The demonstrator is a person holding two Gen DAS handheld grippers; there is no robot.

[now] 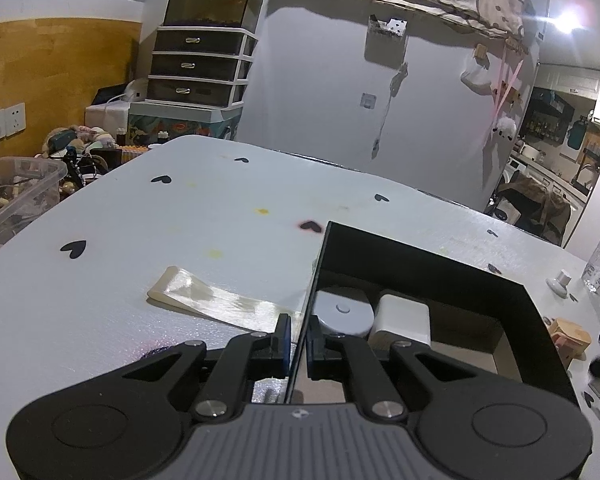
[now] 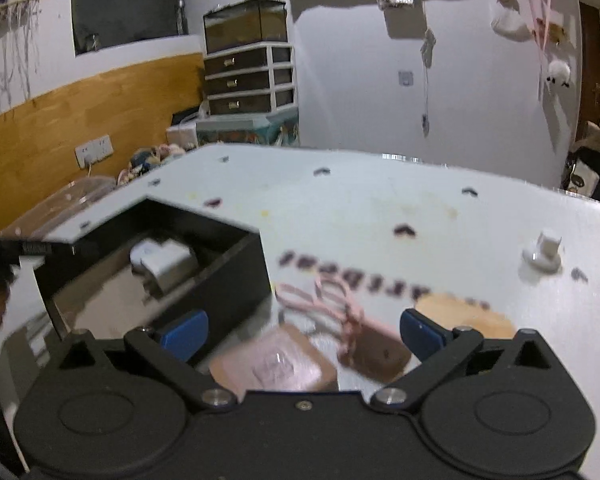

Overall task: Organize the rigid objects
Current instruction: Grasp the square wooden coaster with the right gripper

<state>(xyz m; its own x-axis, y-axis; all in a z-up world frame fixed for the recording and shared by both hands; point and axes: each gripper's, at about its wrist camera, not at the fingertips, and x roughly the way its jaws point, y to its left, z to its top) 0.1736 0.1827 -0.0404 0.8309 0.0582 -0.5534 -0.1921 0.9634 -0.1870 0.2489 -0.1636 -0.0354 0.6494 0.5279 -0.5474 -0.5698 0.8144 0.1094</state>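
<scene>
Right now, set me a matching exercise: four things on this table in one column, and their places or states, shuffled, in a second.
Things:
1. left tool
2. right tool
3. white charger block
4. white knob

Places or states:
A. standing alone on the bare tabletop
B. lying inside the black box
C. open above the small brown pieces
D. shut on the box's thin side wall

Pairs: 1-D, 2-C, 3-B, 4-A
</scene>
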